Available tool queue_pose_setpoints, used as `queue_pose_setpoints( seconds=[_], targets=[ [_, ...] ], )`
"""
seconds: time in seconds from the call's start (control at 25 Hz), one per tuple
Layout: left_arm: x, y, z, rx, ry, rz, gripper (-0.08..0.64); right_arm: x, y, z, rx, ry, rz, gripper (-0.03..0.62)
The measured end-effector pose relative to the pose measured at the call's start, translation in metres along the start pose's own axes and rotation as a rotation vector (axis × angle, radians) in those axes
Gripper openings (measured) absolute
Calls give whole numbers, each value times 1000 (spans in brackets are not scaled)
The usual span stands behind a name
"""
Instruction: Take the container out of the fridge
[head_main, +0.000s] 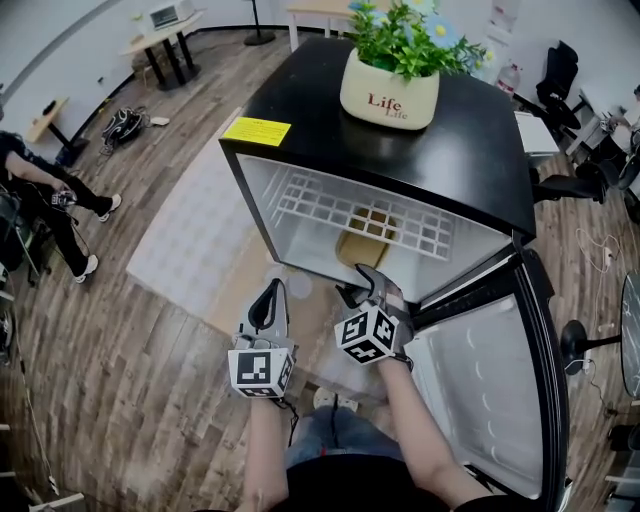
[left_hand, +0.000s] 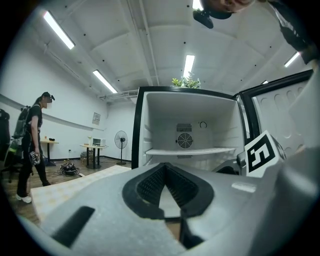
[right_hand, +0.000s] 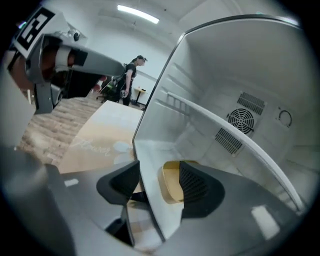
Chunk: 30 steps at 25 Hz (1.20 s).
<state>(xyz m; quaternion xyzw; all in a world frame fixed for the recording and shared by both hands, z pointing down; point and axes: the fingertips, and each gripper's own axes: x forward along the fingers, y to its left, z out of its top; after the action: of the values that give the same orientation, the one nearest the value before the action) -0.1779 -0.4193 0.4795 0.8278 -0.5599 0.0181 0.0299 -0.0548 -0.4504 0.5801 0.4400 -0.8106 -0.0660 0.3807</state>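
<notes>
Straddling fridge side-wall edge, right gripper jaws apart, clear only in its own view; yellow container lies inside beneath wire shelf. Left gripper pinched together, empty, outside.

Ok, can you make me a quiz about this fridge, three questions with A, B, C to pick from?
1. Where is the container compared with the fridge?
A. on top of it
B. inside it, under the shelf
C. outside, behind it

2. What colour is the fridge on the outside?
A. black
B. red
C. green

3. How is the door?
A. shut
B. swung open
C. taken off

Answers:
1. B, the tan container shows through the white shelf, inside.
2. A, the top and front rim are black.
3. B, the door hangs out to the side, so you can see in.
</notes>
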Motion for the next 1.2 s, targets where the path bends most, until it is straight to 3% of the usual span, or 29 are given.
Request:
queue_pose_setpoints(
  seconds=[0.2,0.52,0.84,1.2],
  targets=[
    [7,6,-3,-6,4,1,5,28,7,-20,-167,152,77,261],
    [11,7,1,-9,-1,-1,5,58,3,-43,-302,304,157,247],
    [8,12,2,-3,0,12,5,71,1,-58,-304,388,235,185],
    [4,12,-1,-3,7,19,5,73,-1,-59,-288,393,259,37]
  ],
)
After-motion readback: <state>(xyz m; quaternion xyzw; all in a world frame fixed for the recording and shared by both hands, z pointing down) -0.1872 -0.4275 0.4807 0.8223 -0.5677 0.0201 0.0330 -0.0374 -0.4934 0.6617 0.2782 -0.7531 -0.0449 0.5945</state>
